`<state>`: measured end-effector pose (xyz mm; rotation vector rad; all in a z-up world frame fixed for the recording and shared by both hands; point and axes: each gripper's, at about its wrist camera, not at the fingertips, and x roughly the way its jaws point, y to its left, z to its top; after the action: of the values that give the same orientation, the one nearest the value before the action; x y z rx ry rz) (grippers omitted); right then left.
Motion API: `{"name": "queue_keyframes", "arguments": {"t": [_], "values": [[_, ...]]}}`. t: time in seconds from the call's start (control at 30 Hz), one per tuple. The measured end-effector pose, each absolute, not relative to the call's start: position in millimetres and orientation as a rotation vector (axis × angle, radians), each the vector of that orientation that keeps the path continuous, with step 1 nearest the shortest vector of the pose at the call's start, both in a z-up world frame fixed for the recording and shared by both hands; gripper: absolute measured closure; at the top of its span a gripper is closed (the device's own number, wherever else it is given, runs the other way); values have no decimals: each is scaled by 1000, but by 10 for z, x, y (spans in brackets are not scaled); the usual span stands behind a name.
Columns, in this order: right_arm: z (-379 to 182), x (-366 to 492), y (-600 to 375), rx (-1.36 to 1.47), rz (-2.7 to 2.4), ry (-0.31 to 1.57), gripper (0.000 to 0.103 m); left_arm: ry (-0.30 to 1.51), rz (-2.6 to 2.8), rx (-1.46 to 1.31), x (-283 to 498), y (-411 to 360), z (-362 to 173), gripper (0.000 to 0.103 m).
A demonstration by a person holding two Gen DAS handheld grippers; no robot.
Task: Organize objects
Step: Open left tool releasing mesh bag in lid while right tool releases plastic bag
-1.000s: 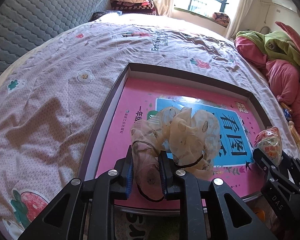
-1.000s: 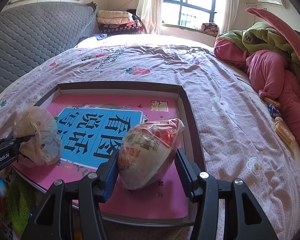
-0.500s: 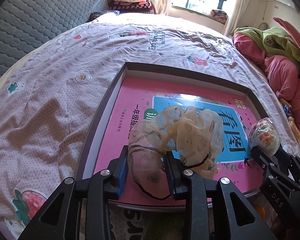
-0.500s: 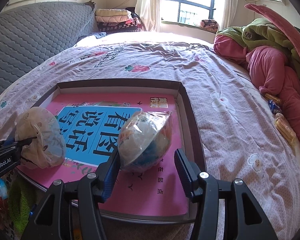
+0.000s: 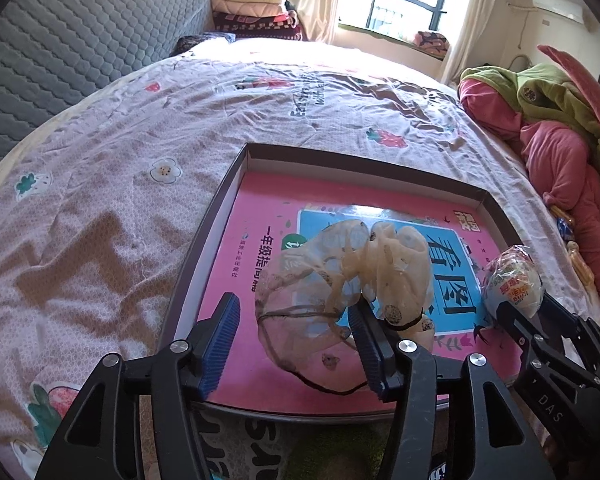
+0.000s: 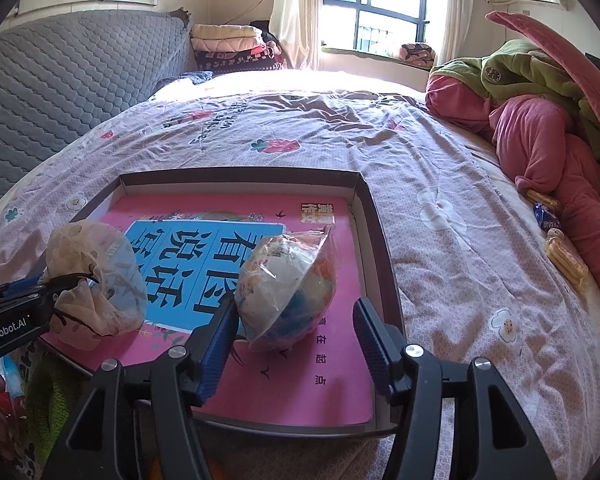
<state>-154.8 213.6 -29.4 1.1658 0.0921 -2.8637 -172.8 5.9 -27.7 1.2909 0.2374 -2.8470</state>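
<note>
Low on a bed [image 5: 148,128] with a flowered pink cover, a shallow dark-rimmed box [image 5: 204,248], its floor taken up by a pink book [image 5: 268,216] with a blue title panel.

Left wrist view: left gripper [image 5: 296,344] at lower centre of the frame, jaws just opened and now released; sheer beige mesh bag [image 5: 340,280] crumpled on the book, one part lying loose between the blue pads and against the right-hand pad, the rest spilling past it to the right. Left-hand pad clear of the fabric.

Right wrist view: right gripper [image 6: 296,340] at lower centre, jaws just widened a little and likewise let go; plastic-wrapped egg toy [image 6: 286,284] tilted on the book at the box's right side, leaning by the left-hand pad, clear gap to the right-hand pad. Mesh bag at lower left of this frame.
</note>
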Motion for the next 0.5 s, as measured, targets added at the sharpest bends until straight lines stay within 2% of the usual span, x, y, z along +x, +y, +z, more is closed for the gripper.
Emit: {"name": "queue_keyframes", "arguments": {"t": [0.13,0.5], "values": [[-269,-1536,2147,1158,-2872,86,43,259,-2857,1314,-1720,66,-261,42],[-222,-1507,2149,1136,-2880,88,43,160,-2817,1356,-1644,1,-235,41]]}}
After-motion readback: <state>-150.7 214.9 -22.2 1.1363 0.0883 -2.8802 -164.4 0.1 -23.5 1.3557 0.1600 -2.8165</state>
